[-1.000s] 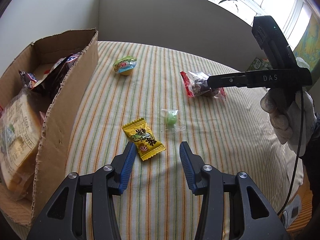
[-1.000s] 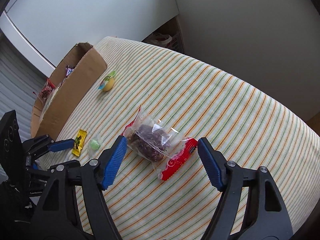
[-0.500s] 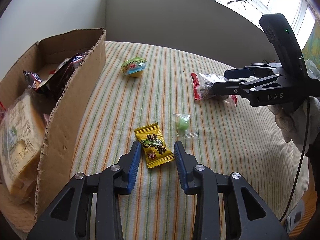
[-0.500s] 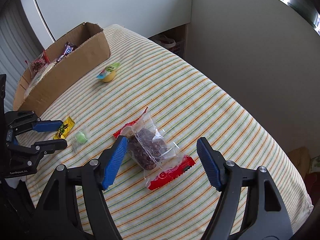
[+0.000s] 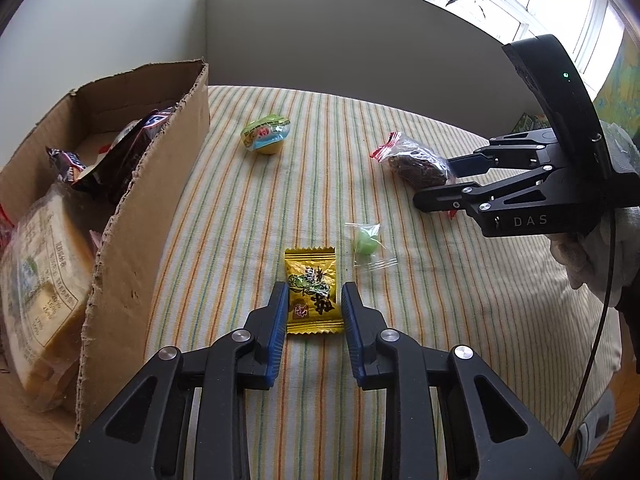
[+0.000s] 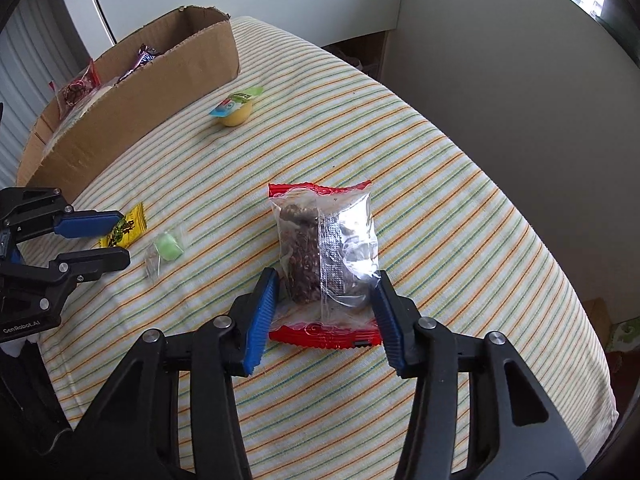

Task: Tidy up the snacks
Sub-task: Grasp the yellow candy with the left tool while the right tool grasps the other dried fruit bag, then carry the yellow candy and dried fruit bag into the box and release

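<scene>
A yellow candy packet [image 5: 312, 292] lies on the striped tablecloth between the fingers of my left gripper [image 5: 313, 300], which touch or nearly touch its sides; the packet still rests on the cloth. It also shows in the right wrist view [image 6: 126, 228]. A clear snack bag with red ends [image 6: 326, 252] lies between the fingers of my right gripper [image 6: 325, 284], which stands open around it. A small green candy in clear wrap [image 5: 366, 242] lies between the two. A yellow jelly cup [image 5: 266, 138] sits further back.
An open cardboard box [image 5: 132, 216] with several snack packs stands at the left, also in the right wrist view [image 6: 132, 92]. The round table's edge [image 6: 560, 280] drops off on the right near a wall.
My left gripper has moved forward and narrowed around the yellow packet. My right gripper has come down and narrowed around the red-ended bag.
</scene>
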